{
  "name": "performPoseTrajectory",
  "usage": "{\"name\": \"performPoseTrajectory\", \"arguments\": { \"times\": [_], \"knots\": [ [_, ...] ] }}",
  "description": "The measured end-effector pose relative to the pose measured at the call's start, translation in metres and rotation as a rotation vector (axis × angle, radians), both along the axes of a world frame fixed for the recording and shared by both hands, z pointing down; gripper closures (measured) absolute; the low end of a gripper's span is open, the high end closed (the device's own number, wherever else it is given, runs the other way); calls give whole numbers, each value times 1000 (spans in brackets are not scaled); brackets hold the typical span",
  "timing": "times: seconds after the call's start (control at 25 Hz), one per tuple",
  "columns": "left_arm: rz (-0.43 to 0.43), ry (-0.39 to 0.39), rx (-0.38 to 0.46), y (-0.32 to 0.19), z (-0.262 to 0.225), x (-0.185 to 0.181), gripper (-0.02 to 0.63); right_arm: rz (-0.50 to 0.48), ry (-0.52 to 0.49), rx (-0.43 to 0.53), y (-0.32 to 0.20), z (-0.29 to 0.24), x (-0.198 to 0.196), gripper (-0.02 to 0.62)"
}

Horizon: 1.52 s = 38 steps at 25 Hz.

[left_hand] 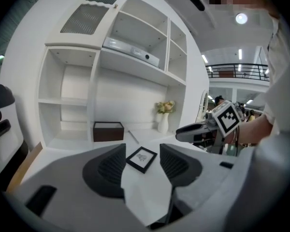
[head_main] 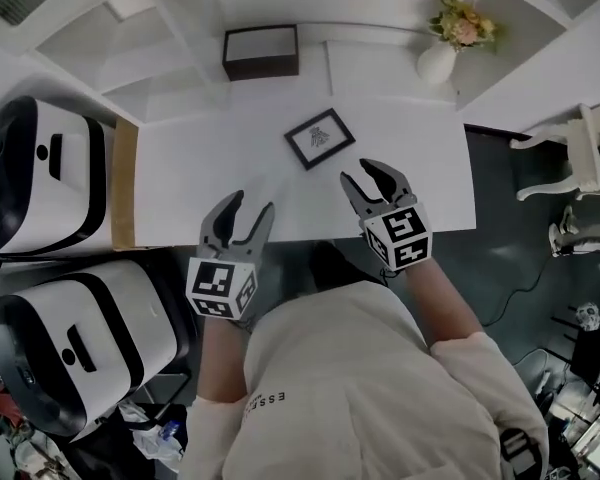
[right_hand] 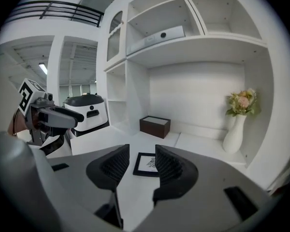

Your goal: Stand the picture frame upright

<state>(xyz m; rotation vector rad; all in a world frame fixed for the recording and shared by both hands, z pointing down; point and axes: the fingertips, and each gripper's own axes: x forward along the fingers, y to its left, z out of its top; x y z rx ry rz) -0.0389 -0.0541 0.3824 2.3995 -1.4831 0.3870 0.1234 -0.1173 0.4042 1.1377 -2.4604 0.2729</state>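
The black picture frame [head_main: 319, 138] lies flat, face up, near the middle of the white table [head_main: 195, 173], well apart from the dark box [head_main: 261, 52] and the flower vase [head_main: 436, 63] at the back. The left gripper [head_main: 248, 210] and right gripper [head_main: 368, 180] hover near the table's front edge, both with jaws spread and nothing between them. Each points at the frame, probably lining up to lift an edge. The frame's back and any prop stand are hidden underneath, and its print is too small to read.
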Motion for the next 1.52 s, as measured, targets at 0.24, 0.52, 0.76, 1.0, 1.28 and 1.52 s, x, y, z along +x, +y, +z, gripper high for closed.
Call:
{"name": "performPoseTrajectory", "arguments": {
  "times": [0.24,0.52,0.76,1.0,1.28,1.52],
  "knots": [
    [-54,8,-42,-53,19,9,390,-63,78,-89,-67,42,5,417],
    [-80,-1,-133,-88,63,13,390,-125,160,-204,-117,108,3,417],
    [-87,-19,-193,-97,92,12,390,-130,227,-295,-146,157,4,417],
    [-73,-41,-184,-105,96,10,390,-126,305,-355,-157,184,7,449],
    [-70,-39,-161,-112,91,7,390,-121,302,-399,-153,191,5,490],
    [-33,-42,-131,-108,83,12,390,-85,278,-450,-145,192,7,494]
  ]
}}
